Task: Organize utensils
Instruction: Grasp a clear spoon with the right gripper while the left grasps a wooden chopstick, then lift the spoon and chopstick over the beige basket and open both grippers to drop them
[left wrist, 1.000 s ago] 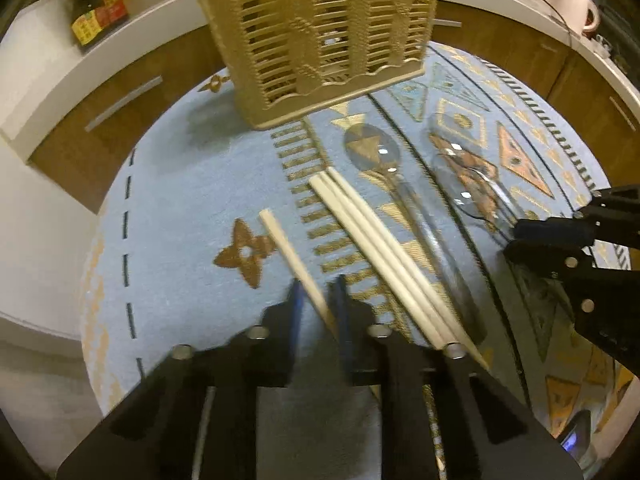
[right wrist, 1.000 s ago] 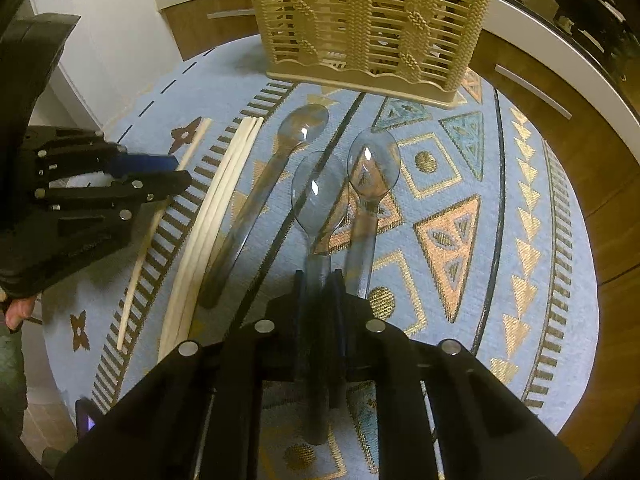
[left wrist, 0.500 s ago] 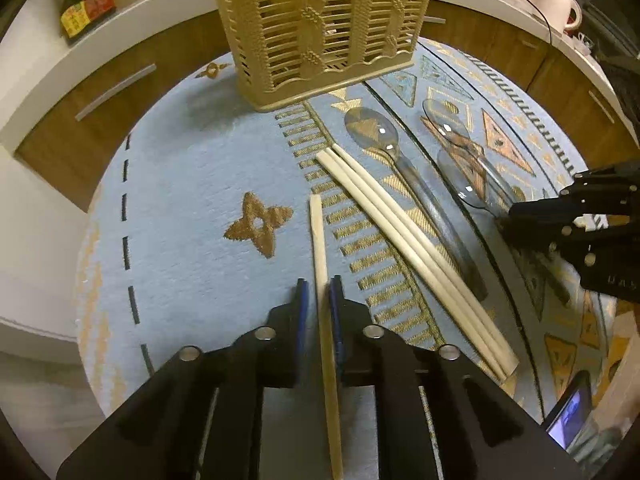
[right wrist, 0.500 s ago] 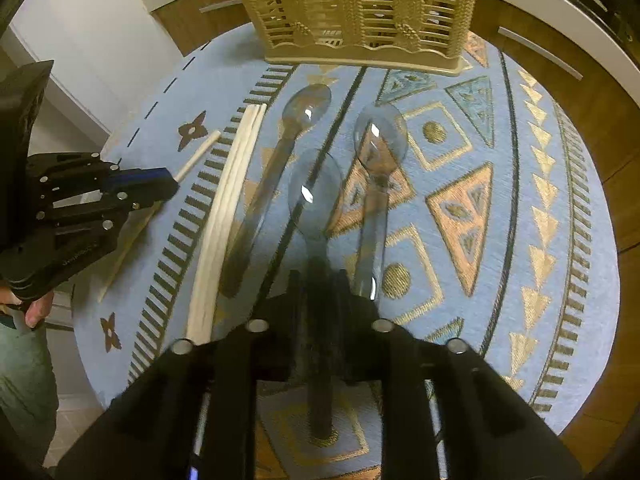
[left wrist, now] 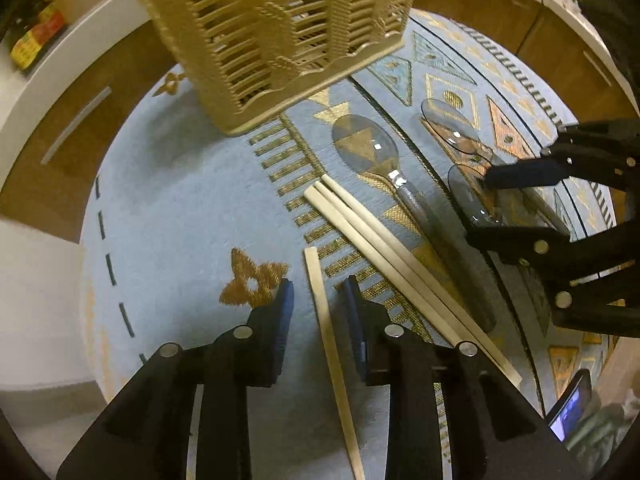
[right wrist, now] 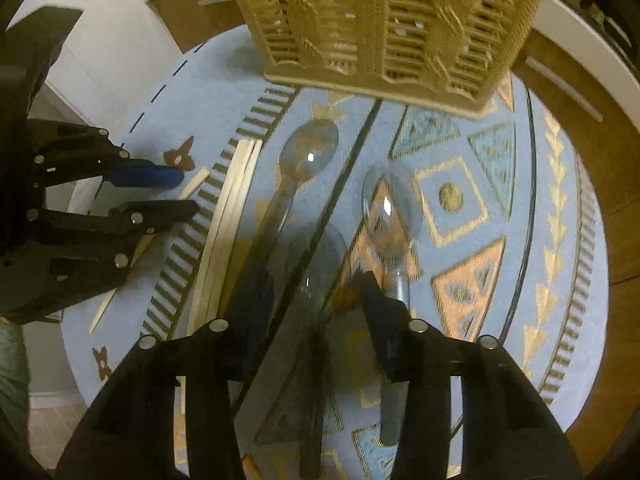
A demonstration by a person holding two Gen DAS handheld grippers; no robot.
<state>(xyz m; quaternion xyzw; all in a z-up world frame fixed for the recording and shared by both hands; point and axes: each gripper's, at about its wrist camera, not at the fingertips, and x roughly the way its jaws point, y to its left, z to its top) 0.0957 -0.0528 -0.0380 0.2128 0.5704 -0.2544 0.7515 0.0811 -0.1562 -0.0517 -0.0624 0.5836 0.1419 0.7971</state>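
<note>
Spreading wide a moment ago, both hand-held grippers now stand released, where half a second back each was clenched on a utensil. Judged meaning: both pieces are set down on the cloth, not in the holder, so sorting is not finished.

Landmark: slatted tan holder, upright at the far side of the round surface, which is covered by a blue patterned cloth.

Nearest the holder: clear spoon with its bowl just in front of the holder's base. Beside it, toward the right, a second clear spoon.

Further from the holder, left of the first spoon: a bundle of pale chopsticks, lying side by side and touching.

Left hand-held gripper: jaws apart, straddling a lone chopstick, which lies flat between them; contact cannot be told.

Right hand-held gripper: jaws apart over a third clear spoon, blurred, lying between the other two.

Room: the cloth left of the lone chopstick is bare out to the rim. The spoons are crowded, handles nearly touching. The two tools sit near each other. A phone lies at the near right rim. A bottle stands on the counter beyond.
</note>
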